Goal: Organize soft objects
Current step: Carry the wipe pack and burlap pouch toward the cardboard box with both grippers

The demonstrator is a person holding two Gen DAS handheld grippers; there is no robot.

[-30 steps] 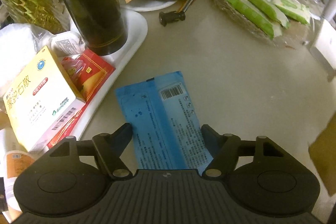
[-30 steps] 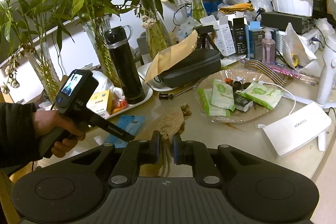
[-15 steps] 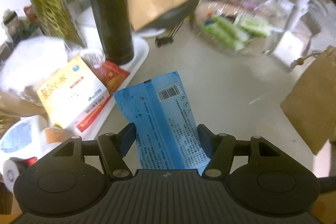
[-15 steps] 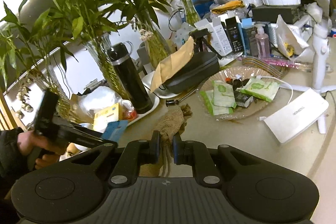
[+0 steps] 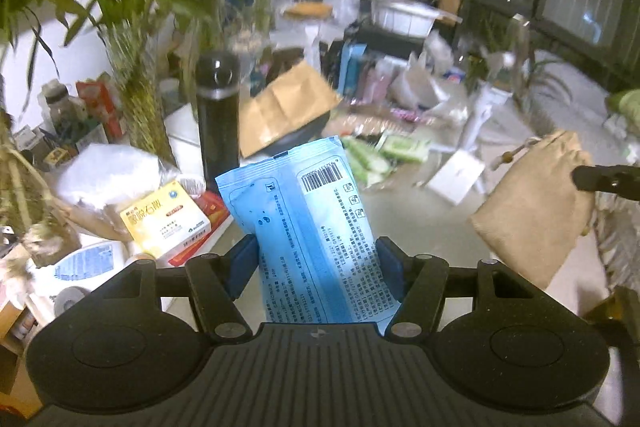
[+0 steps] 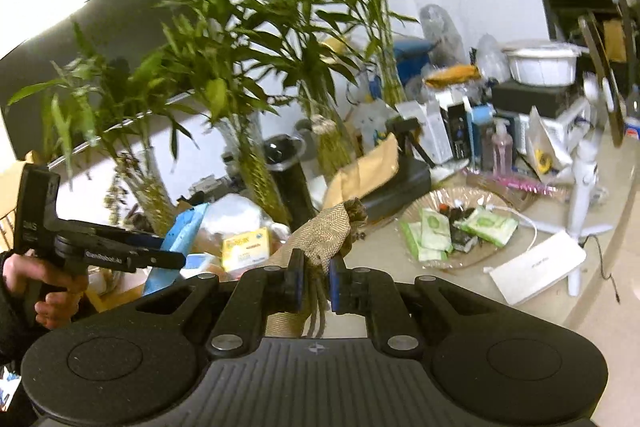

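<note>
My left gripper (image 5: 316, 259) is shut on a blue soft packet (image 5: 304, 211) with a barcode and holds it up off the table, tilted upward. The packet also shows edge-on in the right wrist view (image 6: 182, 235), held by the left gripper (image 6: 176, 259). My right gripper (image 6: 316, 275) is shut on the neck of a tan burlap drawstring pouch (image 6: 328, 227), lifted above the table. The pouch hangs at the right of the left wrist view (image 5: 536, 211).
A black flask (image 5: 218, 115) stands on a white tray with a yellow medicine box (image 5: 164, 219). A glass dish (image 6: 452, 227) holds green packets. A white flat box (image 6: 536, 267), a black case under a brown envelope (image 6: 364, 171) and bamboo vases (image 6: 256, 163) crowd the table.
Both grippers have risen and tilted upward. The blue packet has been lifted off the table by my left gripper. The pouch stays held in my right gripper.
</note>
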